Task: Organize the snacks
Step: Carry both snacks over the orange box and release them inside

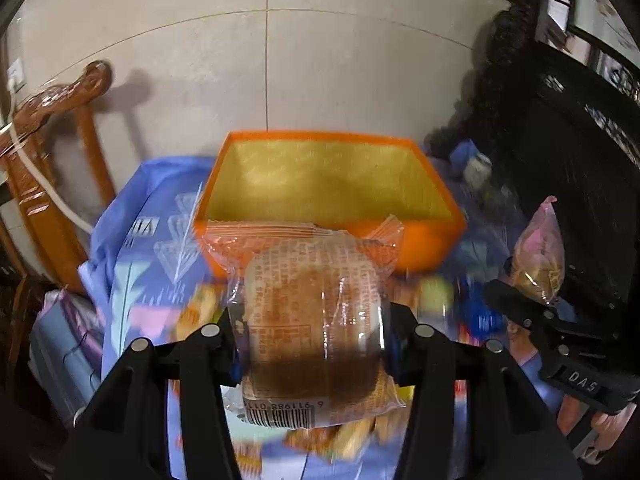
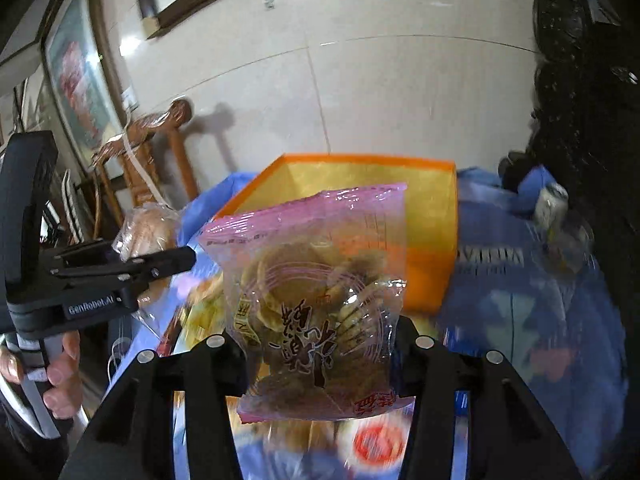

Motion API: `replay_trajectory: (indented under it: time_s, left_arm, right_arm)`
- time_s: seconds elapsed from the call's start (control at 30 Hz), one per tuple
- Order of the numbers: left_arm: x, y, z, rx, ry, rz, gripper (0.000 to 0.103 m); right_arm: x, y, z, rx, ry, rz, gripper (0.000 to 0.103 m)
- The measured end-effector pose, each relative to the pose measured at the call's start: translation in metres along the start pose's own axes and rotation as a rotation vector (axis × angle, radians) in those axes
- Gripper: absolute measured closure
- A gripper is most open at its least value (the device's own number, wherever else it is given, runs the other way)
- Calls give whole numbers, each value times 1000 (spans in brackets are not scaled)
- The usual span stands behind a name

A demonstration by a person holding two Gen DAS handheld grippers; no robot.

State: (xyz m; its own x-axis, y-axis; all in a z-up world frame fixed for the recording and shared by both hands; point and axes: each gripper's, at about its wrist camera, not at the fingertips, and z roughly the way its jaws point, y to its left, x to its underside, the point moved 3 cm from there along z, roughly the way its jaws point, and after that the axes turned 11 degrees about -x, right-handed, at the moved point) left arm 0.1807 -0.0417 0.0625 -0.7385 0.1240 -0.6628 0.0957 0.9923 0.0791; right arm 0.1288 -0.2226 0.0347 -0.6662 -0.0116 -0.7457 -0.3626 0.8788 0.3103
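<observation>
While both packets hang above the cluttered surface, each camera catches what the other cannot.

Left hand-held gripper (image 1: 312, 344): clamped on a clear-wrapped brown bun packet (image 1: 312, 320), fingers pressing its two sides.

Right hand-held gripper (image 2: 316, 344): clamped on a pink-edged biscuit bag (image 2: 316, 280), held upright between the fingers.

Left view only: barcode and orange print on the bun packet's wrapper; the right hand-held gripper from the side, at far right, with the pink bag sticking up from it.

Right view only: dark printed characters on the biscuit bag and the round pale biscuits inside; the left hand-held gripper side-on at left, the person's left hand (image 2: 60, 368) wrapped round its handle, the bun packet at its tip.

Bun packet look: transparent film, crimped orange-tinted ends, a domed brown bun filling it.

Biscuit bag look: clear centre, pink top and bottom bands, slightly crumpled.

Orange box (image 1: 440, 240): open-topped, yellow inside, just beyond both packets; nothing shows inside it.

Blue patterned cloth (image 1: 140, 240): covers the surface under the box, with blurred loose snacks (image 2: 376, 444) below the fingers.

Wooden chair (image 1: 48, 140): left of the cloth, against the tiled wall.

Can (image 2: 552, 200): far right on the cloth, blurred.
</observation>
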Motion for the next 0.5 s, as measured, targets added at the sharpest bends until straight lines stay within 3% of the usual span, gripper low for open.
replay_trajectory:
  time_s: [0.1,0.23,0.43,0.5]
  left_arm:
    - [-44,-5,34,1,6,-11,54]
    - [-78,-8,80,-24,31,-24,54]
    - [-97,-8,147,-40,92,-62,54]
    - [-94,-10,163,-33,118,-72,52]
  right_arm:
    - [-36,-21,30,18,-4,20,54]
    - [-61,-51,92,36,46,65,54]
    - [-74,-88,157,55,97,147,53]
    - [-72,-99,179,49,151,179,48]
